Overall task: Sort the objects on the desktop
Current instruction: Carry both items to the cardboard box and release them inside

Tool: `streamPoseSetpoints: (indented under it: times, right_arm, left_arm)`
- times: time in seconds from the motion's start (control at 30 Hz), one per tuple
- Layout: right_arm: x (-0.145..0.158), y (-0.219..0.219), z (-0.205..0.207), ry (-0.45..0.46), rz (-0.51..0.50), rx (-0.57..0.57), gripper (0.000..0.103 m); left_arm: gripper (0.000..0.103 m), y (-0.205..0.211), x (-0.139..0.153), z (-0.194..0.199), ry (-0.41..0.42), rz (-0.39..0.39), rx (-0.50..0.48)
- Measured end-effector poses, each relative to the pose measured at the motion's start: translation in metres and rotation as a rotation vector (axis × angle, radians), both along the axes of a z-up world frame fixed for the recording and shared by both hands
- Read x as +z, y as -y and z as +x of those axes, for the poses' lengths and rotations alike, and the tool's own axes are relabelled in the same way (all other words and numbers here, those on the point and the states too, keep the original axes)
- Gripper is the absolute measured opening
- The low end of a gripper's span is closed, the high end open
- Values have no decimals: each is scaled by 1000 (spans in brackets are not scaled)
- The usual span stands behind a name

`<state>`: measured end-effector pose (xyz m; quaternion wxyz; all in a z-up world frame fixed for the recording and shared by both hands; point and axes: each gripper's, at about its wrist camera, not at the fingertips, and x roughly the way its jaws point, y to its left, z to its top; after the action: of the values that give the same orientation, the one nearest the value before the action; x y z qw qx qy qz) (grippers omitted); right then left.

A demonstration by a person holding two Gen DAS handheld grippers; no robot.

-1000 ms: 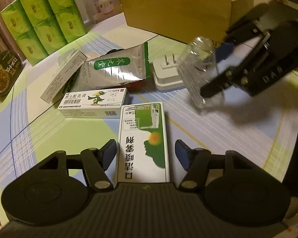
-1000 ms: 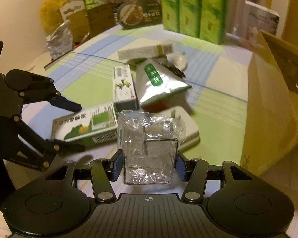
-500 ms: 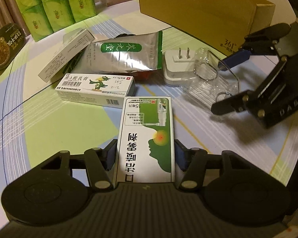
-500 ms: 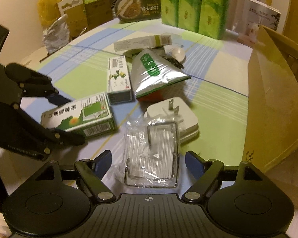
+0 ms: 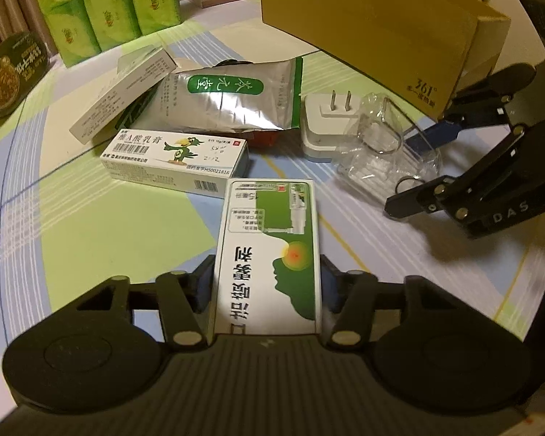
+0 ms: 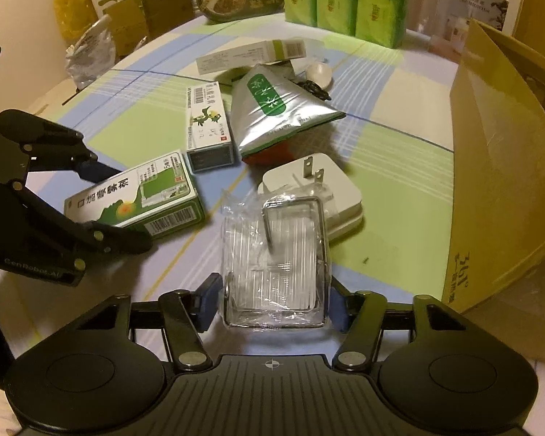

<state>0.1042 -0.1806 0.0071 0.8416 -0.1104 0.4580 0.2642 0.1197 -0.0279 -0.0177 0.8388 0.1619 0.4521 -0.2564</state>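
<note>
Down on the tabletop [image 6: 399,167], my left gripper [image 5: 267,278] clamps the green spray box [image 5: 269,250] while my right gripper [image 6: 269,299] pinches the clear packet [image 6: 276,254], so I'd lift both level, no tilting.

My left gripper [image 5: 267,283] jaws nearly closed; my right gripper [image 6: 274,301] jaws likewise narrowed, both held low.
</note>
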Motion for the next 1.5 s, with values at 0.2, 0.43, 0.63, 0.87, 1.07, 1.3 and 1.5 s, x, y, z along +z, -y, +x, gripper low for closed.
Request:
streamPoseSetpoints:
  times: [0.2,0.43,0.63,0.87,1.07,1.3,1.5]
  right_arm:
    - [11,-3,-6,38,13,12,51]
    - [37,3,-13,128,41,-21,51]
    - [55,17,-22,182,69,-57,51]
    - [82,33,-33,261,113,-88,51]
    - [122,55,-34,373,161,-151,51]
    - [153,109,-17,460,134,-295,51]
    - [145,159,11,453,97,-438,51]
  left_arm:
    - [51,4,11,-8,46,12,-9]
    - [51,10,35,-15,103,-18,6]
    - [51,18,47,-26,128,-48,8]
    - [51,30,70,-34,174,-75,24]
    - [51,55,98,-31,226,-109,11]
    - [51,109,136,-15,296,-159,-55]
    - [51,161,149,7,324,-200,-92]
